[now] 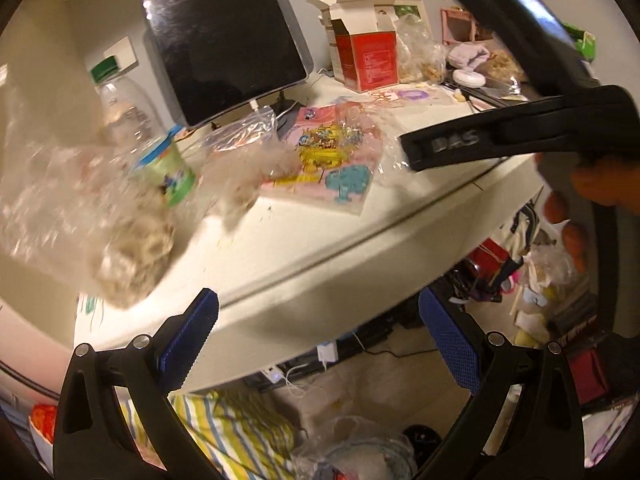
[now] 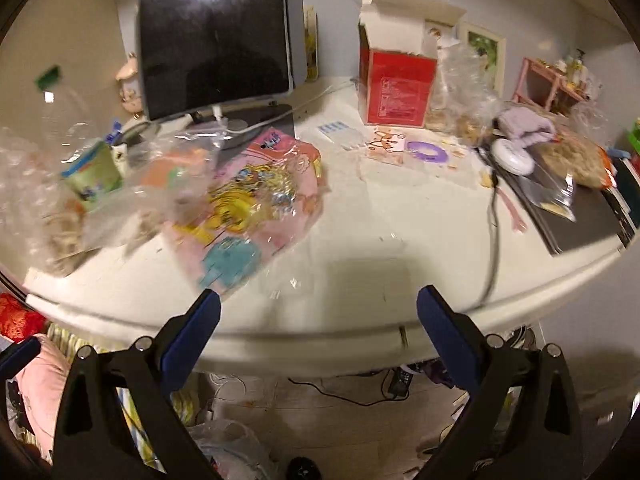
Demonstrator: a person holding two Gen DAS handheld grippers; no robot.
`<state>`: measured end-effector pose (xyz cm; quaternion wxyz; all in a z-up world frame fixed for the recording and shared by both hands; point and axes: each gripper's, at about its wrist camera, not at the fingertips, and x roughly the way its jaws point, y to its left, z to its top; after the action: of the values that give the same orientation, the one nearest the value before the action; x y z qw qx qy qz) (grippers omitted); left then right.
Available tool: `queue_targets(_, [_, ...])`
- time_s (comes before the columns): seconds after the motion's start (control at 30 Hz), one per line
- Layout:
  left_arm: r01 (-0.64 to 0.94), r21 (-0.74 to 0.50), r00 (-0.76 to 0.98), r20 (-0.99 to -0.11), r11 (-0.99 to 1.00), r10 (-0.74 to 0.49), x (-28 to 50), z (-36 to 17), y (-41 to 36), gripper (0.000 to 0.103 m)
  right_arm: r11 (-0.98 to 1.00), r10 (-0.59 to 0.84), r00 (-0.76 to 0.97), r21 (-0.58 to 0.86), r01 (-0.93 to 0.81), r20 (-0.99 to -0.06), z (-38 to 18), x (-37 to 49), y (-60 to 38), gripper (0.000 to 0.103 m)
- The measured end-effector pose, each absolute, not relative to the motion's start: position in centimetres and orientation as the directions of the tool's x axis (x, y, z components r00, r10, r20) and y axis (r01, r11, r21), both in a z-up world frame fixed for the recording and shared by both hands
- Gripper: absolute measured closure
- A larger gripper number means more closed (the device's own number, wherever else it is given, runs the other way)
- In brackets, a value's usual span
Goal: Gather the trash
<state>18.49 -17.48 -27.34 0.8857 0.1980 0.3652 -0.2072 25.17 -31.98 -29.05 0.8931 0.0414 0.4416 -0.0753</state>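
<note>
Right wrist: claw [image 2: 318,314] wide, empty.

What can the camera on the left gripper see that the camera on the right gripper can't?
Only the left wrist view shows the right gripper from outside, a black arm reaching over the table. It also shows the pile of clutter on the floor to the right.

Only the right wrist view shows the black book at the table's right end, the dark cable and the pink shelf.

Both see the white table, dark tablet, red box, cartoon packet, green-labelled bottle and crinkly plastic bags. Both grippers are open, holding nothing.
</note>
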Motion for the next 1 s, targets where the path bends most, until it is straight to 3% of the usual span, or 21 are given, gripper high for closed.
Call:
queue_targets(0.57, [0.541,0.189,0.615,-0.753,0.819,-0.232,26.2,-29.7,-23.8,0.006,0.989,-0.062,0.533,0.018,0.143,-0.844,-32.9,31.6,-34.8,0.008])
queue_targets(0.63, [0.544,0.184,0.610,-0.757,0.819,-0.236,26.8,-29.9,-24.3,0.006,0.991,-0.049,0.528,0.026,0.133,-0.848,-33.1,32.1,-34.9,0.018])
queue_targets(0.67, [0.545,0.182,0.608,-0.757,0.818,-0.237,27.1,-29.9,-24.4,0.006,0.992,-0.042,0.525,0.029,0.125,-0.850,-33.1,32.3,-35.0,0.035])
queue_targets(0.7, [0.547,0.179,0.606,-0.758,0.818,-0.239,27.3,-30.0,-24.7,0.006,0.992,-0.040,0.522,0.028,0.122,-0.852,-33.2,32.4,-35.1,0.043])
queue_targets(0.83, [0.555,0.176,0.599,-0.763,0.813,-0.244,27.9,-30.2,-25.3,0.006,0.993,-0.018,0.518,0.047,0.113,-0.855,-33.5,32.8,-35.4,0.067])
queue_targets(0.9, [0.562,0.175,0.597,-0.762,0.808,-0.250,27.9,-30.2,-25.5,0.006,0.992,-0.008,0.522,0.058,0.110,-0.853,-33.3,32.7,-35.6,0.087])
queue_targets(1.0, [0.566,0.172,0.596,-0.761,0.807,-0.256,27.5,-30.1,-25.6,0.006,0.991,0.010,0.535,0.078,0.105,-0.845,-32.8,32.3,-35.8,0.097])
